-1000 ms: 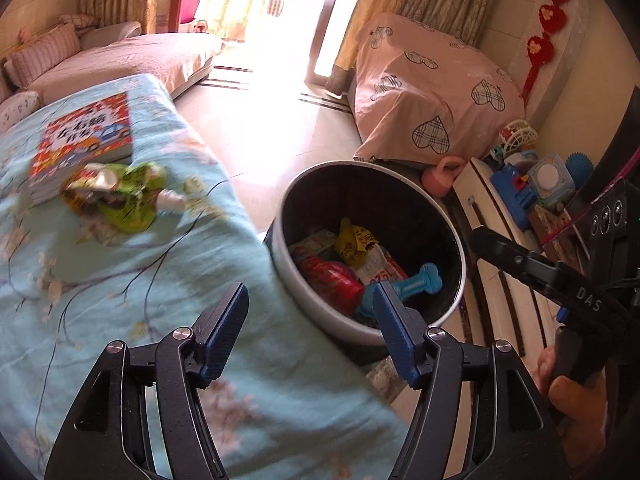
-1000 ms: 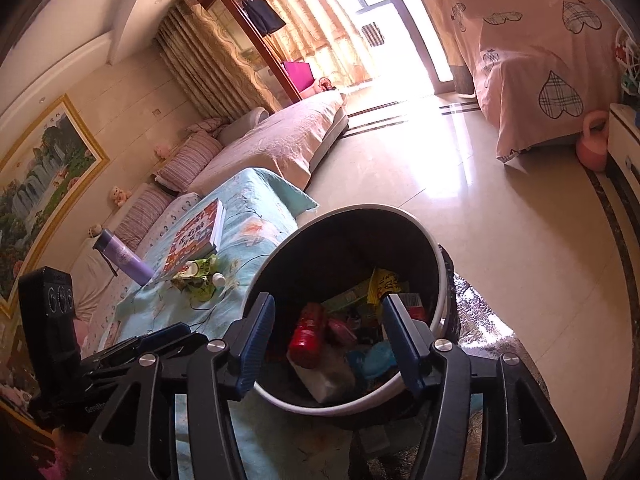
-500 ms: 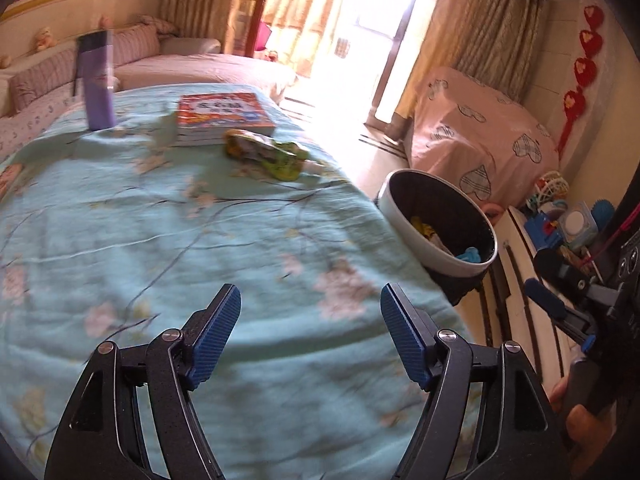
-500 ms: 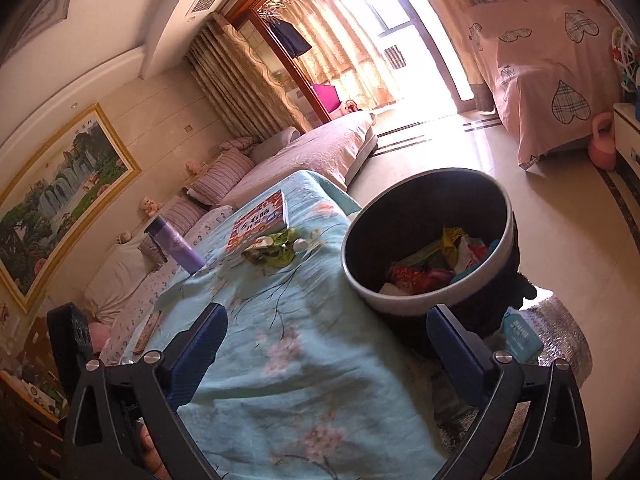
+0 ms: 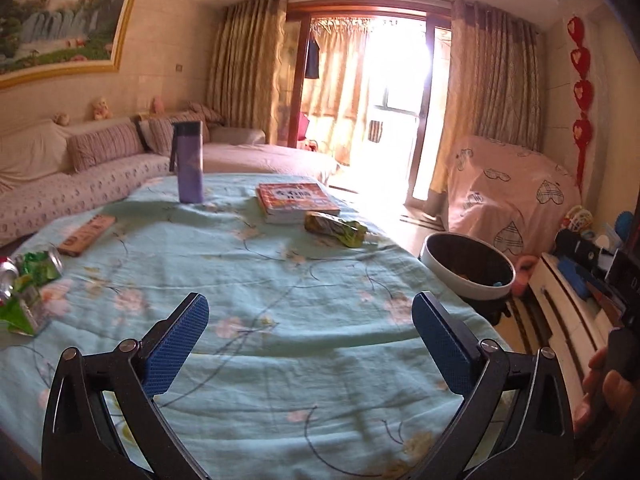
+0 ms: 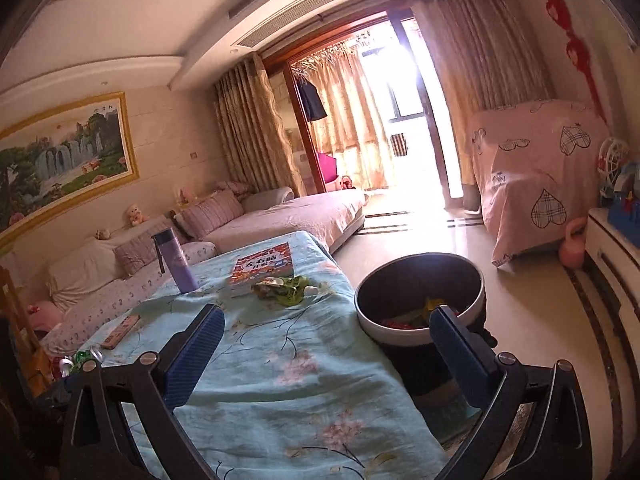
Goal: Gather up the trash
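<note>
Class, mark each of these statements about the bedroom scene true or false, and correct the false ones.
1. The purple bottle stands upright on the blue bedspread. True.
2. The green wrapper lies inside the trash bin. False: it lies on the bedspread beside the red book.
3. The left claw grips a can. False: nothing is between its jaws, which are opening.
4. The right claw is empty. True.
5. The trash bin is empty. False: some items show inside.
</note>
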Available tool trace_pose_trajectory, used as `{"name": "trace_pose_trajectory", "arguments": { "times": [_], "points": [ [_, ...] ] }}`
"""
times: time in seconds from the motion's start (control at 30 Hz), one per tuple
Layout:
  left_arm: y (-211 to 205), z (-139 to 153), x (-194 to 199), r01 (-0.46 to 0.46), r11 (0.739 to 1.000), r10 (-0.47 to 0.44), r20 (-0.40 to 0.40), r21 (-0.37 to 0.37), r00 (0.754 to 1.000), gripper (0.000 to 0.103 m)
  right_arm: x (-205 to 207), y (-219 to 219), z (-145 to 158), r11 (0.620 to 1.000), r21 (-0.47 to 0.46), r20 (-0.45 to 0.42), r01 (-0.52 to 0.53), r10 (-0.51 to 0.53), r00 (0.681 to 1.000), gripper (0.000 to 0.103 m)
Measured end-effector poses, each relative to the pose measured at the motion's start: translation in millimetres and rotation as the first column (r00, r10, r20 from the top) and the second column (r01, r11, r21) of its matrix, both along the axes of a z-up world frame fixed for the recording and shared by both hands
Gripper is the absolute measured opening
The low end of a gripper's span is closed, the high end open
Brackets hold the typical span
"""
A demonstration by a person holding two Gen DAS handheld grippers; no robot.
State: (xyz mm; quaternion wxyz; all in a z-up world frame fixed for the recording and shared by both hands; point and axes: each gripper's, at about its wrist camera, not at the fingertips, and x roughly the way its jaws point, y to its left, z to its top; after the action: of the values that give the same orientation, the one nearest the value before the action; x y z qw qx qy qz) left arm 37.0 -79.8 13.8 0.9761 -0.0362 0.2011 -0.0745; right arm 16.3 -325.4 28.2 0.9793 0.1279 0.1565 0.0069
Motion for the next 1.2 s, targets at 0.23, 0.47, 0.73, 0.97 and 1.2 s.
{"name": "trace_pose_trajectory", "arguments": {
  "times": [0.23,0.47,0.73,0.97,1.2],
  "points": [
    [2.9,-2.3,-12.0,-0.047,0.998,0.044,0.056,0.05,0.997,0.103,0.8,11.7,-23.8,0.999,-0.055,-0.024,0.004,-0.006,1.0,0.103],
    [7.8,-10.3,-17.1,-0.076,0.994,0.072,0.051,0.077,0.996,0.103,-10.6,27.7,-25.6,0.989,-0.149,0.032,0.012,-0.008,0.999,0.103],
    [11.1,-14.4,-17.7,-0.091,0.993,0.088,0.042,0.081,0.995,0.103,-5.5,32.1,-33.7,0.989,-0.145,0.005,-0.007,0.007,1.0,0.103],
    [7.6,-14.8,-18.9,-0.096,0.99,0.092,0.045,0.104,0.995,0.103,-5.4,30.8,-36.7,0.99,-0.14,-0.004,-0.007,0.007,1.0,0.103],
    [6.0,-13.5,-20.7,-0.103,0.989,0.098,0.055,0.109,0.994,0.103,-6.2,30.1,-37.1,0.992,-0.13,-0.005,-0.008,0.007,1.0,0.103]
  ]
}}
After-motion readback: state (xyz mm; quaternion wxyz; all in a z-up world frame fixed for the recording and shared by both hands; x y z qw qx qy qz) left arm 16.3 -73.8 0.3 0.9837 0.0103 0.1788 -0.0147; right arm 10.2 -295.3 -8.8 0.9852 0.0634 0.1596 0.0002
